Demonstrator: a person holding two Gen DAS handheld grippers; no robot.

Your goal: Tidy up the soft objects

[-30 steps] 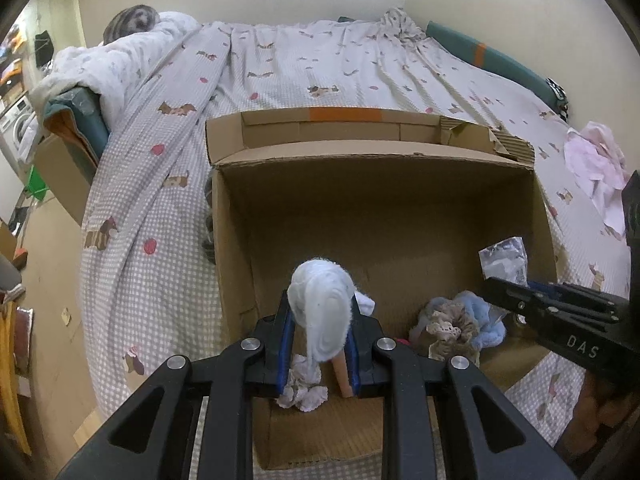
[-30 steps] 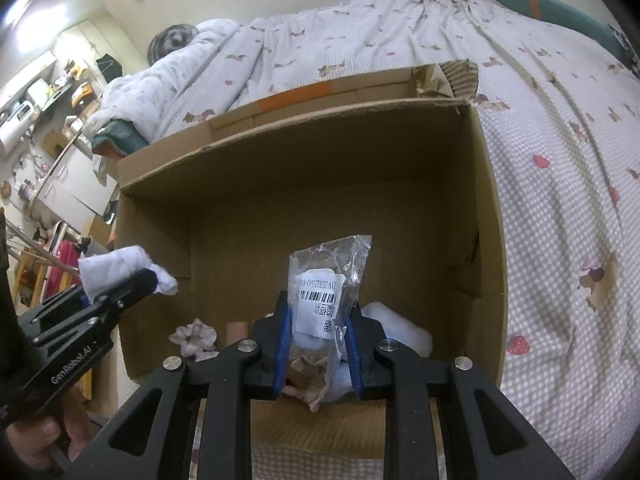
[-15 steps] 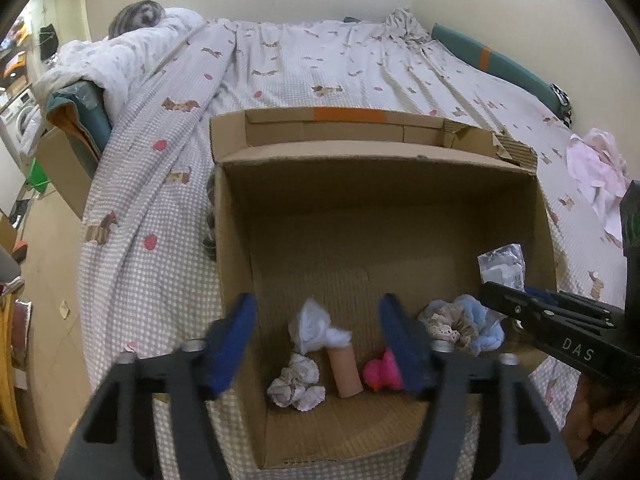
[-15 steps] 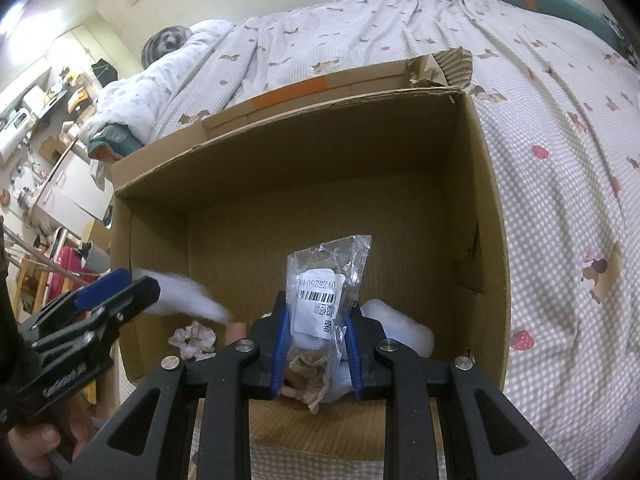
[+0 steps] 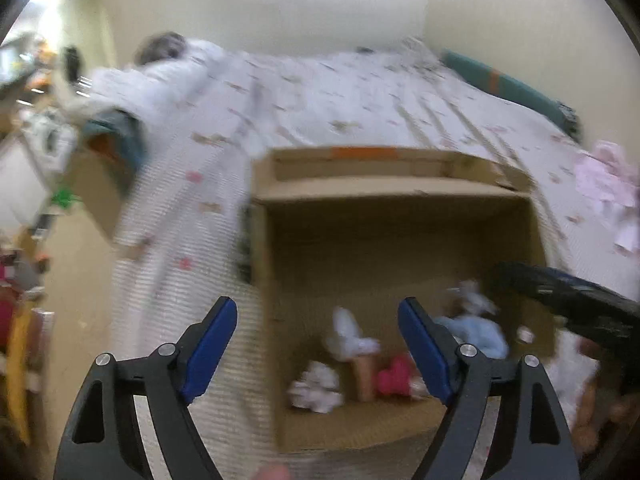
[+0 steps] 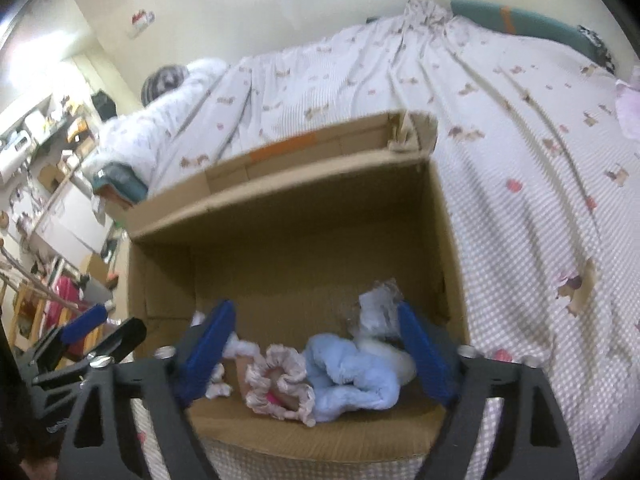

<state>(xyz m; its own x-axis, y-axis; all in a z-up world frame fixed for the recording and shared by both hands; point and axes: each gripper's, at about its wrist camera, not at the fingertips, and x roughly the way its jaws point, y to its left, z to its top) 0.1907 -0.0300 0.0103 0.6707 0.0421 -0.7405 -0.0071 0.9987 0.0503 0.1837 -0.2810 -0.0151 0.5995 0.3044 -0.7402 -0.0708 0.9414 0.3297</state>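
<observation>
left hand-held gripper [image 5: 318,344] – wide open, empty | right hand-held gripper [image 6: 316,344] – wide open, empty | soft toys [image 6: 352,372] below – in box [image 6: 280,216]

left black two-finger gripper with blue pads [image 5: 318,344]: jaws spread wide, nothing between them, tilted forward and down | right black two-finger gripper with blue pads [image 6: 316,350]: jaws spread wide, nothing gripped, angled downward | left view blurred; right gripper's black body at its right edge
</observation>
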